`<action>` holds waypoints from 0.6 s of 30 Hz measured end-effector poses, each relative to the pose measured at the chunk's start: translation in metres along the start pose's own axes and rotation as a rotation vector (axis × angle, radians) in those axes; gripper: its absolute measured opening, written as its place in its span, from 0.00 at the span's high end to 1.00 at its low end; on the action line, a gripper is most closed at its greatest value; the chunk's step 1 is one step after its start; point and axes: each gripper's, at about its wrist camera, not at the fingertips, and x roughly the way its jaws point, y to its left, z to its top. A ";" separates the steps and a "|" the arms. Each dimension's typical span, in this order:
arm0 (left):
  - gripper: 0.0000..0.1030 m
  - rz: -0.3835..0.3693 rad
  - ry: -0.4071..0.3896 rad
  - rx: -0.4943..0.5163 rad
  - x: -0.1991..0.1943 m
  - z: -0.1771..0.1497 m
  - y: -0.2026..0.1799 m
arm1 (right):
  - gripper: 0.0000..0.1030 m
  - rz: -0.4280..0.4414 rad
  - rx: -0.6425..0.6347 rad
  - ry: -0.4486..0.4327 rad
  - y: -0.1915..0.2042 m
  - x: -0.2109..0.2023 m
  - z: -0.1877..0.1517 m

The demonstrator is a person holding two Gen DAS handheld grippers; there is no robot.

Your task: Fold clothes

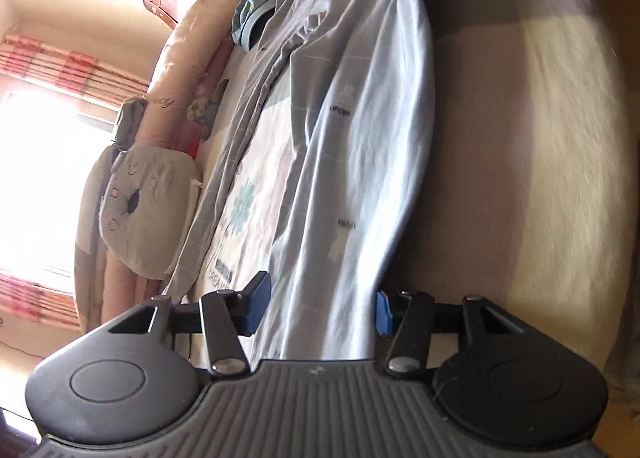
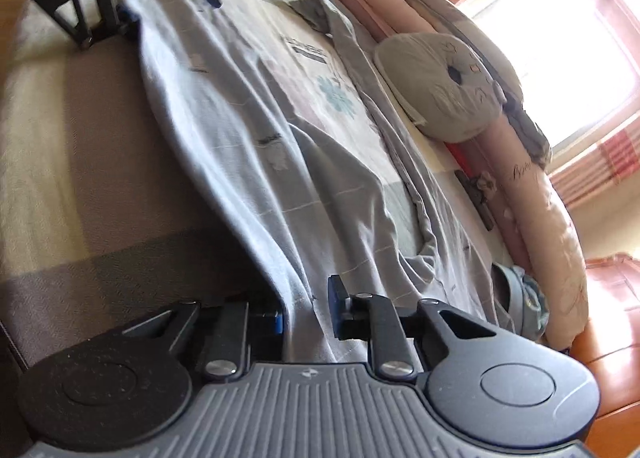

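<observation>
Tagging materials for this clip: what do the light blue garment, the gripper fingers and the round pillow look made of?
Light blue garment: thin woven cloth, likely cotton, matte; it creases softly.
Left gripper fingers: hard blue pads, probably plastic or rubber, on black arms.
Round pillow: pale stitched fabric, plump, so stuffed.

One light-blue garment, two grippers, one round cushion, one rolled quilt.

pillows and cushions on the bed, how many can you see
2: a long pink pillow along the far edge of the bed, and a round grey cushion leaning against it. Others may be hidden behind them.
</observation>
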 end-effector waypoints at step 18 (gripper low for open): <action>1.00 -0.097 -0.066 -0.118 -0.030 -0.033 0.000 | 0.95 0.056 0.042 0.000 0.005 -0.035 -0.010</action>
